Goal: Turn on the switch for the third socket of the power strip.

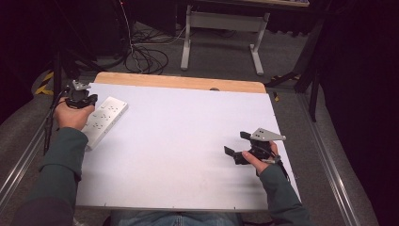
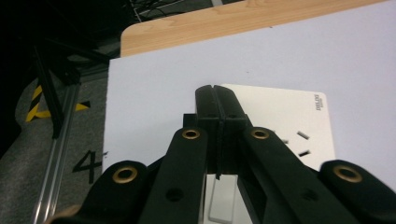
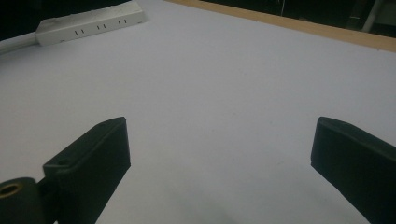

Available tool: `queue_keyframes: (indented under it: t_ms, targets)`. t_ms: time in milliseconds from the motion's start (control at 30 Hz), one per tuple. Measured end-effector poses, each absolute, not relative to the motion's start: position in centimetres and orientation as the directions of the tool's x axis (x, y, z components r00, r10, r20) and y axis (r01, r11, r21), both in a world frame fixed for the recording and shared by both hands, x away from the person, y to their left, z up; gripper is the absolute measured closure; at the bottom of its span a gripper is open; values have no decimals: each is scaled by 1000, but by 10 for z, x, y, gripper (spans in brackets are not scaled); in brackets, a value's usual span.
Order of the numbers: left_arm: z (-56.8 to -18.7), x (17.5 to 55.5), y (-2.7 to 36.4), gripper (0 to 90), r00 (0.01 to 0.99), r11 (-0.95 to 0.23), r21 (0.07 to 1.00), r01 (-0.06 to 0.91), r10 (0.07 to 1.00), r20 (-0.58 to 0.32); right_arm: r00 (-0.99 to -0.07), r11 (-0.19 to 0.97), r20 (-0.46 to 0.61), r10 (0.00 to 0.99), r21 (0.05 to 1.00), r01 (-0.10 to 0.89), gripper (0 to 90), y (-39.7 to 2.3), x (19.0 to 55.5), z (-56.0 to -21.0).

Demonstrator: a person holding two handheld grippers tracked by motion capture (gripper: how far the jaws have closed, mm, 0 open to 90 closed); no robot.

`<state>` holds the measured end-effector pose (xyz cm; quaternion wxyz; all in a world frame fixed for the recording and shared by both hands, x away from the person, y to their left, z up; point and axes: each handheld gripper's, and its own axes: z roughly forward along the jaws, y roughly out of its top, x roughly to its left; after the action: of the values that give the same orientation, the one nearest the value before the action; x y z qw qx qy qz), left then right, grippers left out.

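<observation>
A white power strip lies slantwise at the table's left side, its sockets facing up. My left gripper sits at the strip's far left end, held in a hand with a green sleeve. In the left gripper view its jaws are pressed together with nothing between them, just above the power strip. My right gripper rests low over the bare white table at the right, pointing left. In its own view the right gripper stands wide open and empty, with the power strip far off.
A wooden edge borders the table's far side. Metal rails run along both sides of the table. Beyond it, on the floor, are a white desk frame and loose cables. Yellow-black tape marks the floor at left.
</observation>
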<state>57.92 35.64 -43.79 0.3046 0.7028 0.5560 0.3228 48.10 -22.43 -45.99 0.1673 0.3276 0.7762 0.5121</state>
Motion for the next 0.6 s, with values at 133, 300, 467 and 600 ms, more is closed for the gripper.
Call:
queue_keyframes:
  t_ms: [133, 300, 467, 600]
  targets:
    - [-445, 582, 347, 900, 214, -246, 760, 602, 966, 143, -733, 267, 69, 676, 905, 332, 49, -224, 479, -459]
    - [-456, 584, 343, 900, 223, -290, 729, 620, 956, 191, -729, 256, 76, 680, 907, 333, 49, -225, 479, -458]
    - [-462, 587, 343, 900, 215, -303, 724, 620, 953, 214, -731, 253, 75, 678, 911, 327, 49, -225, 478, -456]
    - [-464, 588, 344, 900, 215, -305, 725, 617, 952, 218, -736, 264, 71, 673, 907, 328, 49, -225, 479, -457]
